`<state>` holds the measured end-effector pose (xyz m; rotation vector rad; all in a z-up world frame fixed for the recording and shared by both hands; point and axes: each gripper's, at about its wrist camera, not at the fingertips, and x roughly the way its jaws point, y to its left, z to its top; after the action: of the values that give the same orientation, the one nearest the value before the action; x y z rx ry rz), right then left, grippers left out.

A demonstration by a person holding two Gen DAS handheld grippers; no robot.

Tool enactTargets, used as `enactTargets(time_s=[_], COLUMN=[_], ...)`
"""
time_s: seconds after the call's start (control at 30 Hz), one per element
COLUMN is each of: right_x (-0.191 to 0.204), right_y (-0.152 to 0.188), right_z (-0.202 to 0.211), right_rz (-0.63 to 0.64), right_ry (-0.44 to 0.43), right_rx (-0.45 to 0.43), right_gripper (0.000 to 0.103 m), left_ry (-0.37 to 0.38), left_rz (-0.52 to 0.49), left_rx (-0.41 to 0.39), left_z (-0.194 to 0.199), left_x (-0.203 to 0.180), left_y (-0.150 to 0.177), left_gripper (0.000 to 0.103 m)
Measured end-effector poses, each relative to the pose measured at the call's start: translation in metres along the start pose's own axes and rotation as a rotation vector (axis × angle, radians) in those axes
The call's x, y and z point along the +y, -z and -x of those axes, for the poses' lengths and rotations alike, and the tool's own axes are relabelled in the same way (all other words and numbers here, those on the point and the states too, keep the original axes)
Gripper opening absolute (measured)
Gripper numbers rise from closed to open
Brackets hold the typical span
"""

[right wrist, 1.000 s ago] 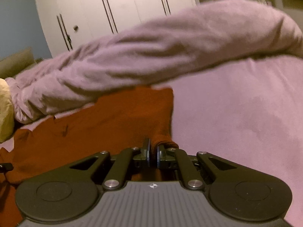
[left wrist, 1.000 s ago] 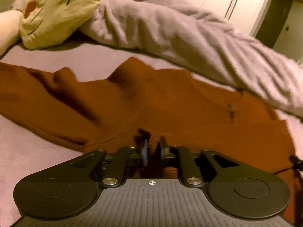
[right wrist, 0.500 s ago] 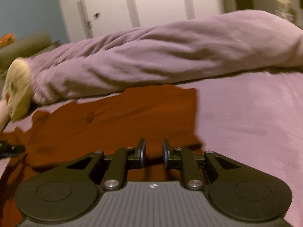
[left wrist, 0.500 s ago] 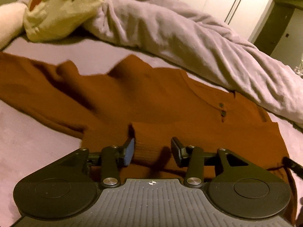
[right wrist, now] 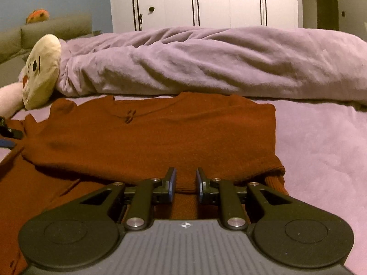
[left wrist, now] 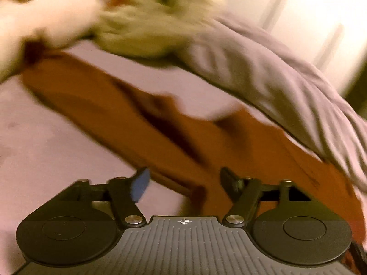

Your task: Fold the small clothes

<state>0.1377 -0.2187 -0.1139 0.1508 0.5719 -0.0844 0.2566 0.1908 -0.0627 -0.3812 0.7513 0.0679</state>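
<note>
A rust-orange knit sweater (right wrist: 160,133) lies on the lilac bed sheet (right wrist: 321,151), its lower part folded up over the chest. My right gripper (right wrist: 185,182) is open just above the folded edge, holding nothing. In the blurred left wrist view my left gripper (left wrist: 184,180) is wide open over the sweater's long left sleeve (left wrist: 110,112), which stretches away to the upper left. The left gripper's tips also show at the left edge of the right wrist view (right wrist: 9,137).
A rolled lilac blanket (right wrist: 218,64) lies along the far side of the sweater. A cream plush toy (right wrist: 42,68) lies at its left end, also in the left wrist view (left wrist: 146,16). White wardrobe doors (right wrist: 206,0) stand behind the bed.
Both grippers have let go of the sweater's folded edge and opened. The left gripper has swung left towards the sleeve; the right has drawn back a little.
</note>
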Motion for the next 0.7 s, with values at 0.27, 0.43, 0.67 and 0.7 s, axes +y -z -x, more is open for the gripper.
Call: enactTargets(time_s=[0.27, 0.43, 0.67, 0.7], right_x=[-0.007, -0.009, -0.016, -0.016], right_y=[0.002, 0.003, 0.005, 0.005], right_z=[-0.002, -0.003, -0.005, -0.005], right_rz=[-0.061, -0.071, -0.119, -0.123], right_ry=[-0.027, -0.03, -0.057, -0.059], right_rx=[-0.019, -0.025, -0.031, -0.031], right_gripper=[0.019, 0.019, 0.019, 0.019], left_ry=[-0.16, -0.167, -0.183, -0.188], left_rz=[0.308, 0.426, 0.521, 0.535], left_rx=[-0.096, -0.126, -0.169, -0.161], left_z=[-0.004, -0.025, -0.041, -0.042], left_x=[0.117, 0.161, 0.193, 0.198], left_y=[-0.055, -0.073, -0.089, -0.09], left_gripper=[0.083, 0.07, 0.02, 0.012])
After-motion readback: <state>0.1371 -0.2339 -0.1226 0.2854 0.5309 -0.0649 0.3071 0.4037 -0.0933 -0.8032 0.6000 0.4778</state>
